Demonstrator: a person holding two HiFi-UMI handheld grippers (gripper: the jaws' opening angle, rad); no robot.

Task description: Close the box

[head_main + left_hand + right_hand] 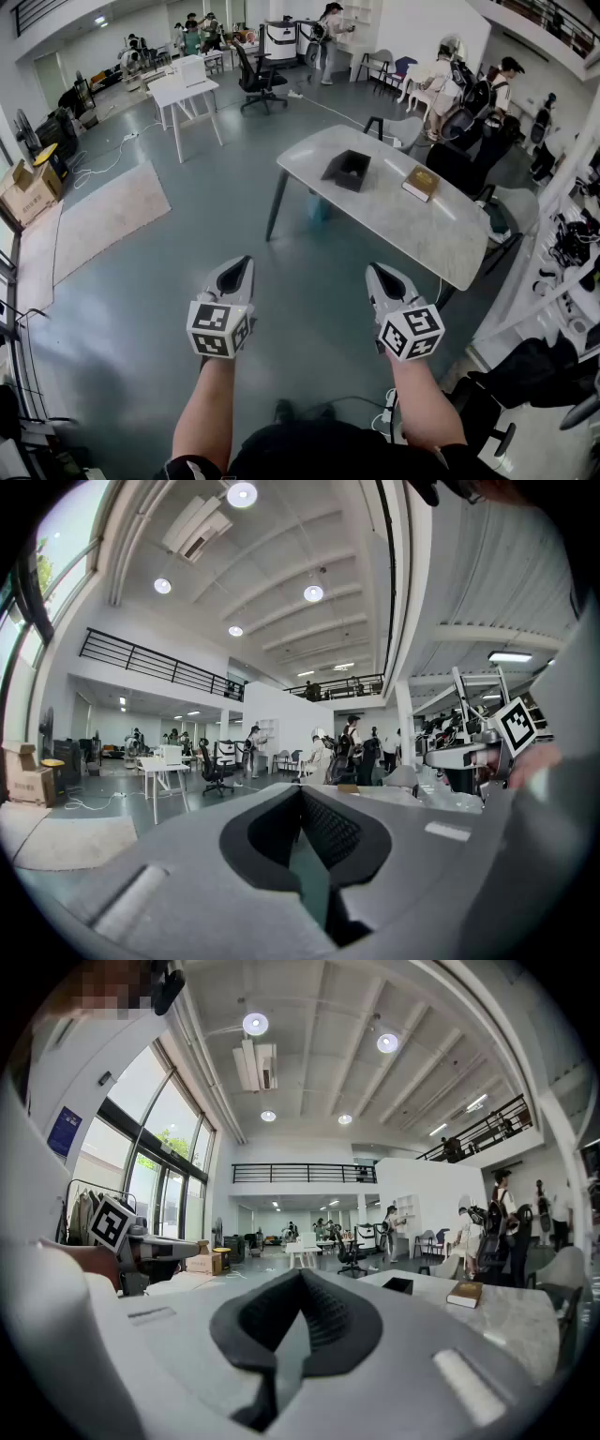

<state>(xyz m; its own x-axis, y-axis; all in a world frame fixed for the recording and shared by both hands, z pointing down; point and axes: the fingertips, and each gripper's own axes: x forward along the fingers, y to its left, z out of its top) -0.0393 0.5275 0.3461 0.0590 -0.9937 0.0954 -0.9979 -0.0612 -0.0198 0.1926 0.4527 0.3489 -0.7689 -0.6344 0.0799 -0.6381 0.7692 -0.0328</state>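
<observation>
A black box stands open on a white marble-look table ahead of me. The right gripper view also shows the box, small and far off. Both grippers are held out over the grey floor, well short of the table and touching nothing. My left gripper is shut, and its dark pads meet with nothing between them. My right gripper is shut and empty too, pointing toward the table.
A tan book lies on the table to the right of the box. Chairs stand at the table's right end, and a cluttered rack is further right. A rug and cardboard boxes are at the left. Several people stand at the back.
</observation>
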